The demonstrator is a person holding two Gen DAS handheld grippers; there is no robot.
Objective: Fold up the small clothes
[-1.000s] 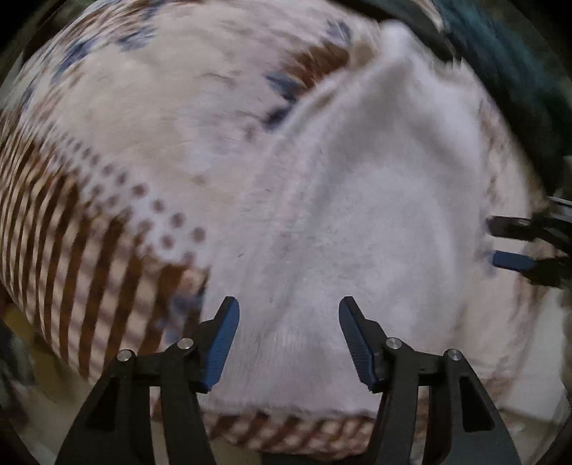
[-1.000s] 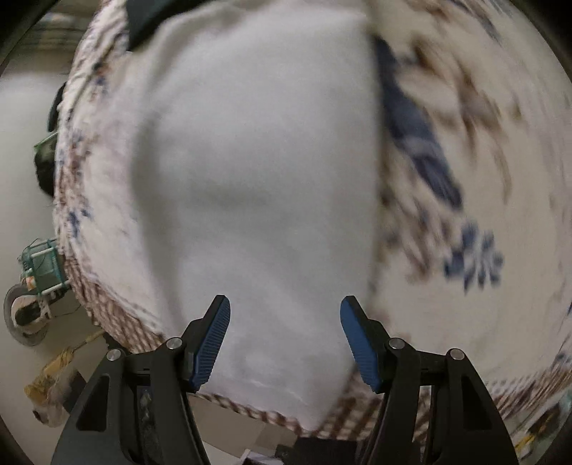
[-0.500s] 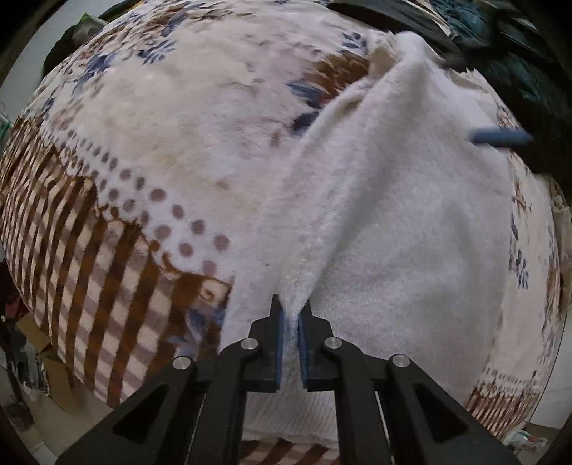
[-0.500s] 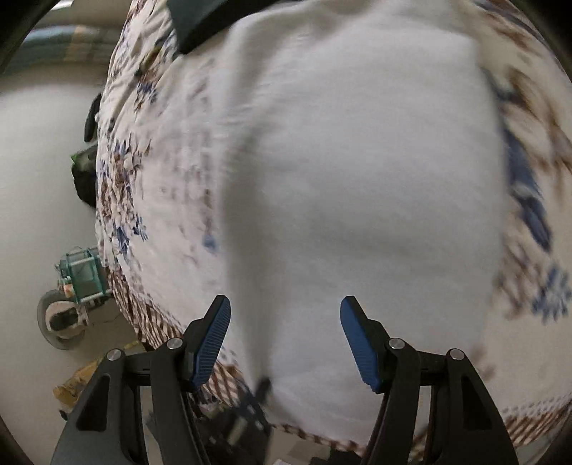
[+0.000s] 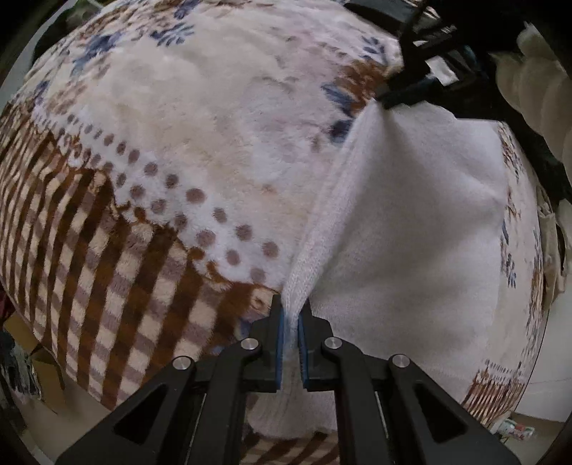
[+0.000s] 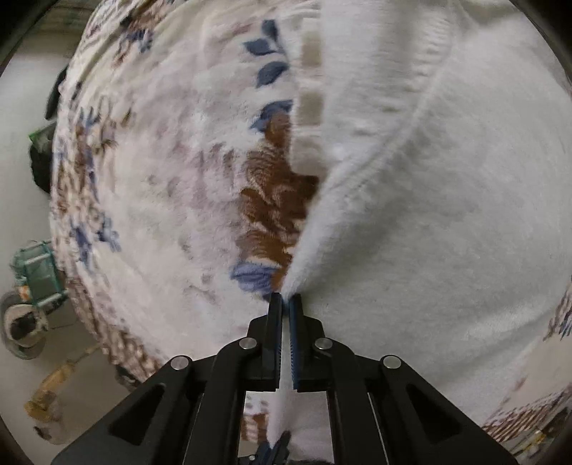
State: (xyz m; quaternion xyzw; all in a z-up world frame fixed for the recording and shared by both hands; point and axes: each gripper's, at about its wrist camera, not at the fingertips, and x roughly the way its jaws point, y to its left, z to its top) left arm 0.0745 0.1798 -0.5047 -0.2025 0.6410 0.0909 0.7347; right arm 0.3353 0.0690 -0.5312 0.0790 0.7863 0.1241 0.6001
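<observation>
A white fluffy cloth (image 5: 411,229) lies on a patterned fleece blanket (image 5: 161,150). In the left wrist view my left gripper (image 5: 290,314) is shut on the cloth's near hemmed edge, which stands up as a ridge between the blue pads. The right gripper (image 5: 384,97) shows at the far end of that ridge, pinching it. In the right wrist view my right gripper (image 6: 285,302) is shut on a pinched corner of the white cloth (image 6: 447,214), which spreads to the right, over the blanket (image 6: 171,179). The lifted edge runs taut between the two grippers.
The blanket has brown checks and stripes (image 5: 89,272), dots and blue flowers. Floor (image 6: 25,250) shows at the left with a green object (image 6: 37,272), a round pale thing (image 6: 21,325) and a yellowish item (image 6: 46,393). Dark objects (image 5: 447,21) and a pale padded item (image 5: 532,82) lie beyond the blanket.
Both grippers went from open over the cloth to shut on its edge; the left closed first, then the right after sliding across. The pinched edge now rises as a ridge.
</observation>
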